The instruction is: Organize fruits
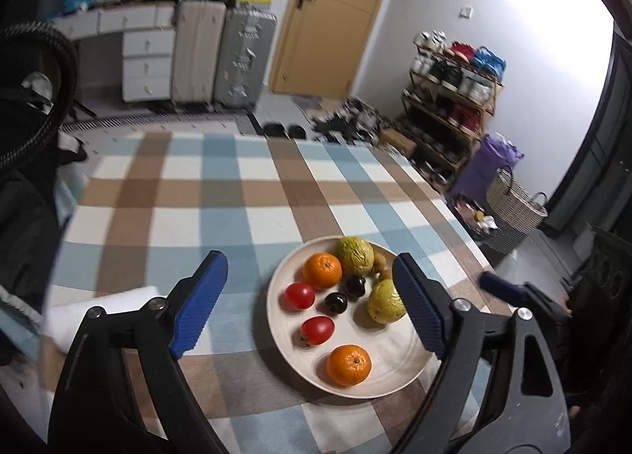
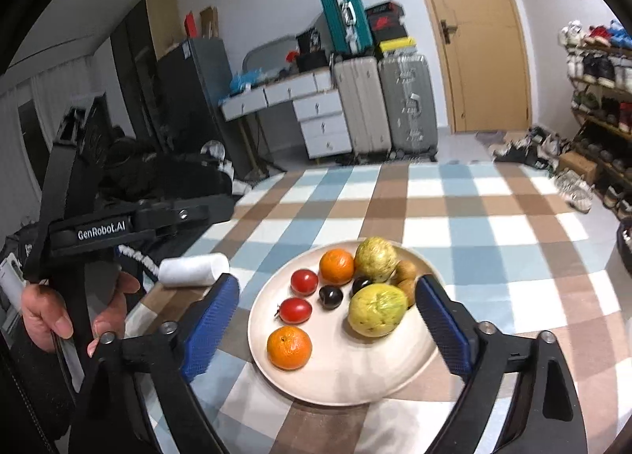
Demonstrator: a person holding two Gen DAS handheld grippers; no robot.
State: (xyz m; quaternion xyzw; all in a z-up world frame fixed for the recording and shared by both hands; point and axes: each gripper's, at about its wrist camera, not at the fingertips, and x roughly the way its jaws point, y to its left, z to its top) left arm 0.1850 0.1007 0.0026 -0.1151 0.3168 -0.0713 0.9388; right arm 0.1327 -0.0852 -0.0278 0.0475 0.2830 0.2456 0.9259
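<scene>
Checked tablecloth (image 2: pixel 493 225), cluttered bedroom behind: fruit plate (image 2: pixel 355 383) lay near centre, all fruit on it.
Left gripper (image 1: pixel 312 304) and right gripper (image 2: pixel 328 319) hovered wide open, holding nothing; best to straddle the near orange (image 2: pixel 289 347) squarely and close gently.

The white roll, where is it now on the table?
In the right wrist view the white roll lies on the checked cloth, left of the plate and apart from it, near the table's left edge.
</scene>
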